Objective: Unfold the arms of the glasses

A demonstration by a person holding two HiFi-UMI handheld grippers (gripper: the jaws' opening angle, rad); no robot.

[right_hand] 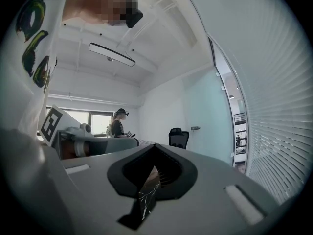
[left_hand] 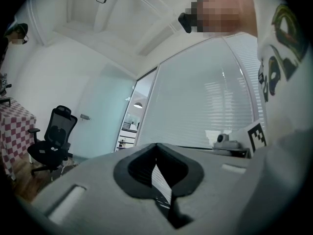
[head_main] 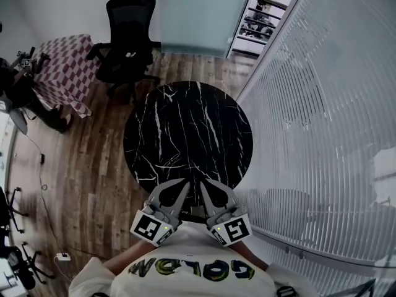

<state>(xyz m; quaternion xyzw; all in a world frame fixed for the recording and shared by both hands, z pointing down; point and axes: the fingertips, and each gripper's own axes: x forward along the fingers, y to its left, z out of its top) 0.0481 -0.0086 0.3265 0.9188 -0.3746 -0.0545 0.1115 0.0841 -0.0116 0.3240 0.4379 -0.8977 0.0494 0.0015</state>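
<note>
No glasses show in any view. A round black marble table (head_main: 185,135) stands in front of me in the head view. My left gripper (head_main: 181,186) and right gripper (head_main: 206,187) are held side by side over the table's near edge, tips pointing toward each other. Both are shut with nothing between the jaws. In the left gripper view the left gripper (left_hand: 156,147) points level toward a blinds-covered glass wall (left_hand: 205,106). The right gripper (right_hand: 154,148), seen in its own view, is aimed across the room toward a black chair (right_hand: 178,137).
A black office chair (head_main: 127,39) stands beyond the table on the wood floor. A checkered-cloth table (head_main: 65,73) is at far left. A glass wall with blinds (head_main: 322,135) runs along the right. Another person (right_hand: 117,126) sits by a window.
</note>
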